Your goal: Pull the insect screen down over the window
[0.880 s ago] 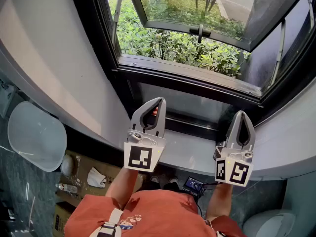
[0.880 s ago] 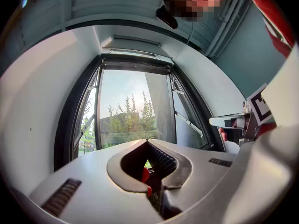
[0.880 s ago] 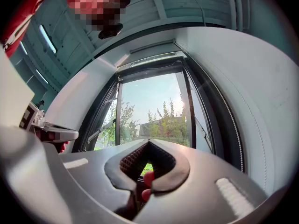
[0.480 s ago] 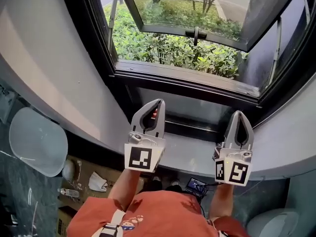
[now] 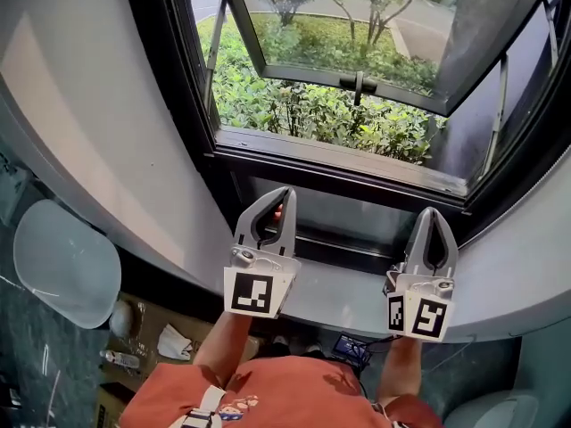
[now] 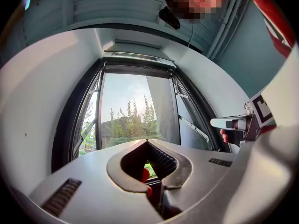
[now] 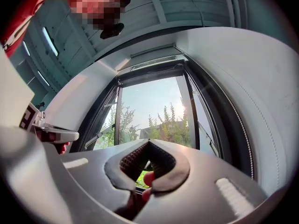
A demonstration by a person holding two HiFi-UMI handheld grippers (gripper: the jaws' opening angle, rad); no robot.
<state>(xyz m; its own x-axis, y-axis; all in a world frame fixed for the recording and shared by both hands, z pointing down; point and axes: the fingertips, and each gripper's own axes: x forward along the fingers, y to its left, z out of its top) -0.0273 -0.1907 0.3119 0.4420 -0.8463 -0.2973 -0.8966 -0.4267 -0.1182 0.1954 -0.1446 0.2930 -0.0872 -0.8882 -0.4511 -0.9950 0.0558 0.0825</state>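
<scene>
1. Left tongs (image 5: pixel 285 194): clenched, empty; poised above the window sill (image 5: pixel 343 285), towards its left end.
2. Right tongs (image 5: pixel 433 214): clenched, empty; above the sill's right end.
3. Window (image 5: pixel 339 157): sash swung outward, opening bare, shrubs in plain sight.
4. Insect screen: none across the opening; judged rolled up at the top rail (image 6: pixel 135 64).
5. Progress: nothing done; reach, grasp and pull-down remain.
</scene>
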